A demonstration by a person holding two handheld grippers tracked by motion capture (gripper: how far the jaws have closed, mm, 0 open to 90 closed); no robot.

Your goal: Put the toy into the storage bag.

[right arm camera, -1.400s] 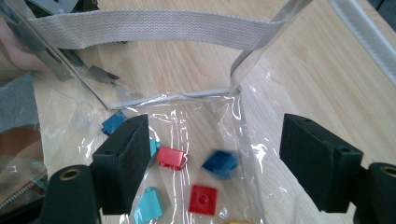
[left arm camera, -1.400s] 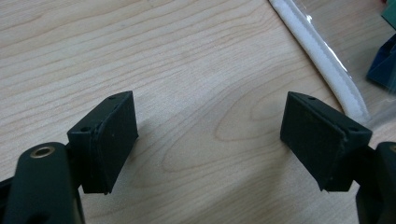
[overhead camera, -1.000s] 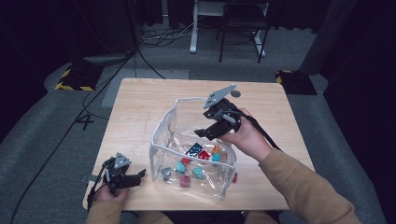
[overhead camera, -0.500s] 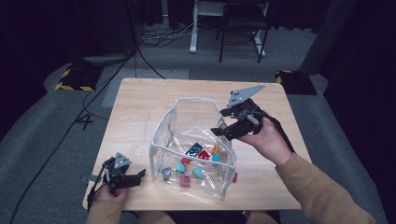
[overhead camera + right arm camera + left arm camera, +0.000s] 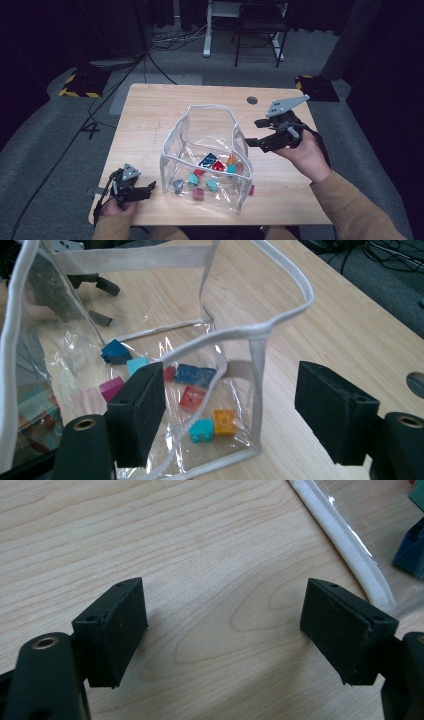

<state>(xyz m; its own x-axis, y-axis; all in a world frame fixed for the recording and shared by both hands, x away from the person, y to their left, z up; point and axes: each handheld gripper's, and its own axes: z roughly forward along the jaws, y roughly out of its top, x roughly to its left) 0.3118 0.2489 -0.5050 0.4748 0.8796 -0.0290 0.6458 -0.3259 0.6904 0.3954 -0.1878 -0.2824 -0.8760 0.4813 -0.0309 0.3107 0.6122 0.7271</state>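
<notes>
A clear plastic bag (image 5: pixel 175 145) with white trim stands open in the middle of the wooden table (image 5: pixel 150 115). Several small bricks lie in it: teal (image 5: pixel 212 184), red (image 5: pixel 218 165), dark blue (image 5: pixel 207 160), pink (image 5: pixel 198 194). My right gripper (image 5: pixel 254 132) hangs open just right of the bag's rim, holding nothing. In the right gripper view the gripper (image 5: pixel 235 410) faces the bag's corner (image 5: pixel 257 347), with an orange brick (image 5: pixel 225 421) and a teal brick (image 5: pixel 201 430) behind the plastic. My left gripper (image 5: pixel 150 190) rests open at the front left, empty (image 5: pixel 225 625), beside the bag's trim (image 5: pixel 350 540).
A round cable hole (image 5: pixel 252 100) sits in the tabletop at the back right. Bare wood lies left of and behind the bag. Cables (image 5: pixel 165 40) and chair legs (image 5: pixel 260 35) are on the floor beyond the table.
My right gripper has drawn back to the right, from above the bag's back rim to beside its right side. The left gripper has not moved.
</notes>
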